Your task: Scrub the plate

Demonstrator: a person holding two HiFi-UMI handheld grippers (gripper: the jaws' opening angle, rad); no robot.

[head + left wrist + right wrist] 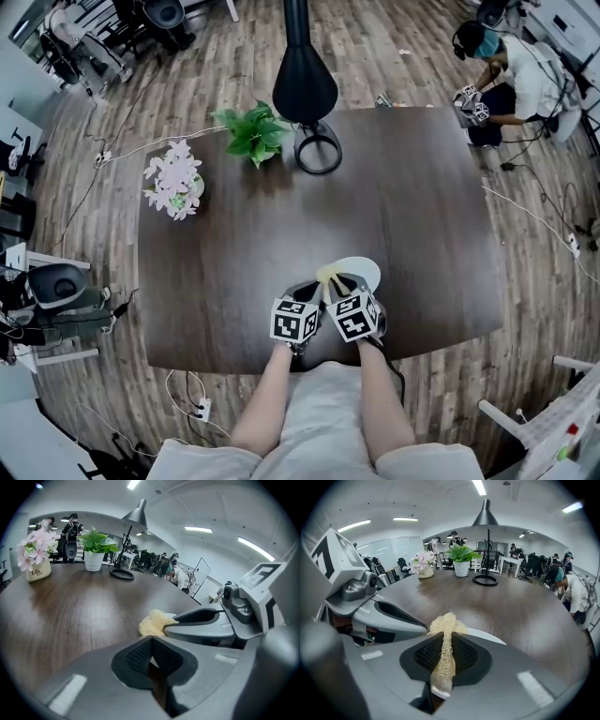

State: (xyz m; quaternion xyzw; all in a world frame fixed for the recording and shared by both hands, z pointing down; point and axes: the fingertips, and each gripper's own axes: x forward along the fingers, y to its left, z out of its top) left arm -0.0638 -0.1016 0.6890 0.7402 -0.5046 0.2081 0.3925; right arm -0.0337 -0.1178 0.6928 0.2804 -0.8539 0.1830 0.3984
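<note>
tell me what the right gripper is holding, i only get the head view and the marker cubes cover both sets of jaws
Observer: The right gripper is shut on a yellowish fibrous scrubber, pinched between its pads.
Operator: how much of it sticks out
Observer: A tuft pokes out past the jaw tips, toward the white plate. The rest runs as a thin strip down between the pads.
Operator: and the left one, got anything in it
Observer: The left gripper has its pads meeting at the tips, with no scrubber in them. A thin pale sliver shows between the pads, and I can't tell what it is.
</note>
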